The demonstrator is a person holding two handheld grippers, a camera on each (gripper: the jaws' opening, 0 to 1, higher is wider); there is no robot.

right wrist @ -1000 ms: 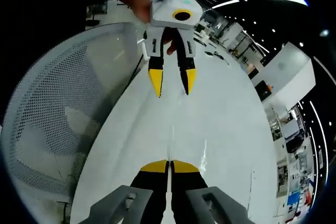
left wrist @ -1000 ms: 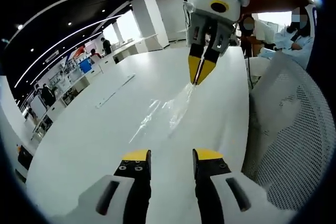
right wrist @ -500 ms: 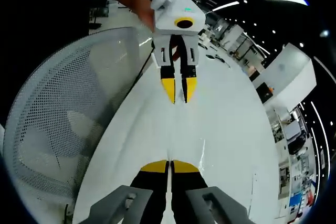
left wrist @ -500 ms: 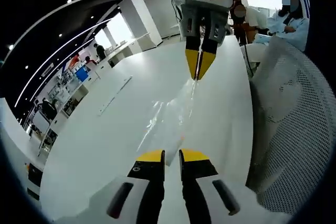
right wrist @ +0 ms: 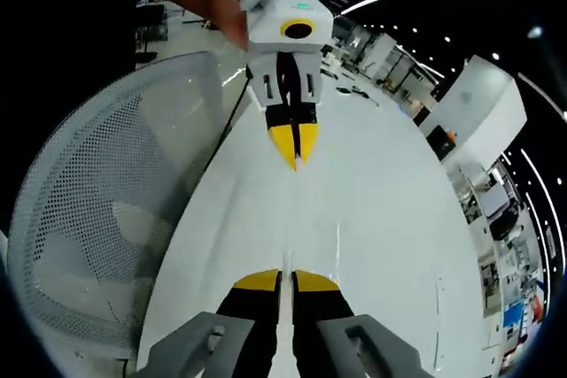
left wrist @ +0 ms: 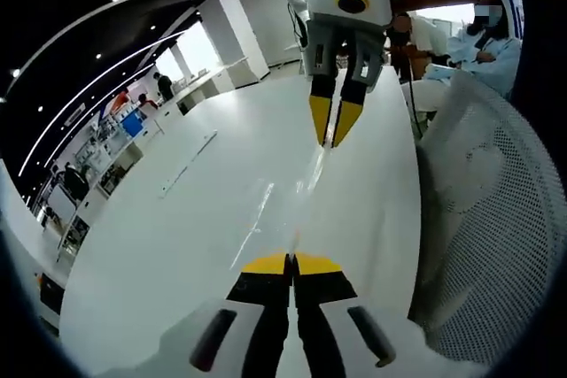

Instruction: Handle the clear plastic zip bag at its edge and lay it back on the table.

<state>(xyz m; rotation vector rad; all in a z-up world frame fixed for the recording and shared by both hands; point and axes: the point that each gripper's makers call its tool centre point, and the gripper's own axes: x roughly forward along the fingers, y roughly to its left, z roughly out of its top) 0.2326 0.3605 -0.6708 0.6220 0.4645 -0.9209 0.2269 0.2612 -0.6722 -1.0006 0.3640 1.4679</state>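
Left tool (left wrist: 291, 263): we see its yellow tips pressed together on the near edge of the clear bag (left wrist: 288, 205); in the right gripper view it is the tool (right wrist: 294, 143) coming down from the top, tips pinched tight.
Right tool (right wrist: 285, 279): its tips look closed on the other edge, a thin slit between them; in the left gripper view it hangs (left wrist: 333, 123) from the top with tips meeting at the bag.
Bag: pulled out long between both tools, over the white surface (left wrist: 177, 219); we cannot tell if its middle touches; we think it is held by both ends so it stays flat and will lie down smooth.
Edges: the mesh chair (left wrist: 483, 219) sits just beside the surface edge, close to our tools.
Open room: lots of bare surface on the far side; a thin strip (left wrist: 188, 164) lies well apart.
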